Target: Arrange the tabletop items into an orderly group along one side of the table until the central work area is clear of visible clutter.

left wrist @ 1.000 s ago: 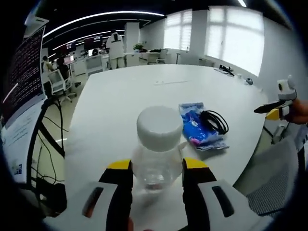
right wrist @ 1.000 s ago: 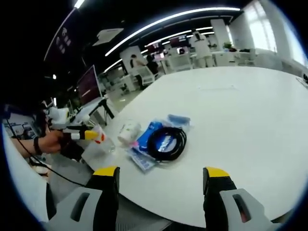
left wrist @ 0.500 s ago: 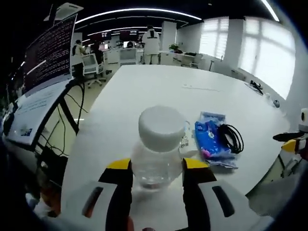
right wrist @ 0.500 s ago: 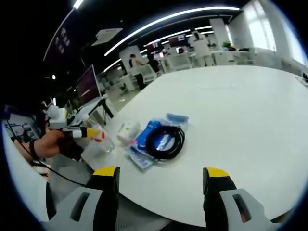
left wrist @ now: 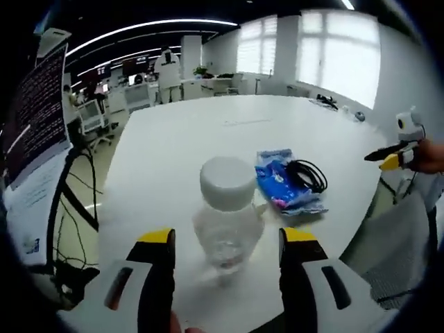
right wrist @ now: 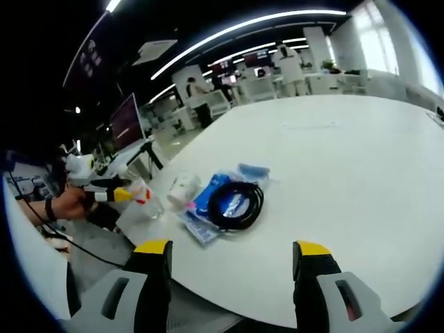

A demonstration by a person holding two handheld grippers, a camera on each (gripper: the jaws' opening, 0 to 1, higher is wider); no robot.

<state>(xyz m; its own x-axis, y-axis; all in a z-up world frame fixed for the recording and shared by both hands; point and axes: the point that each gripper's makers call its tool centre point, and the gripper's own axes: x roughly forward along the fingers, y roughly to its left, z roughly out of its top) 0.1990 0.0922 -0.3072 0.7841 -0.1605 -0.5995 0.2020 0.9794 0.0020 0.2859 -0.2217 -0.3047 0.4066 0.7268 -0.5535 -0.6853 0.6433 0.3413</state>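
The large white oval table (right wrist: 361,159) carries one small cluster near its edge, with the wide middle bare, so the tidying looks close to done (as far as these views reach). In that cluster lies a flat blue plastic packet (left wrist: 283,187) with a coiled black cable (left wrist: 306,173) resting on top of it. Just beside the packet stands a clear plastic bottle with a white screw cap (left wrist: 226,218), upright on the table near the edge.

The left gripper (left wrist: 226,243) has its jaws spread, a gap showing on each side of the bottle, so the bottle stands released between them. The right gripper (right wrist: 232,253) is spread wide too, holding nothing, hovering off the table edge and facing the cluster.

What seems left is backing the left gripper away without tipping the bottle; the packet and cable sit close on one side, so that side needs care. A dark monitor on a stand (left wrist: 31,118) with trailing leads stands off the table's end, and desks and people (left wrist: 166,69) fill the office beyond.
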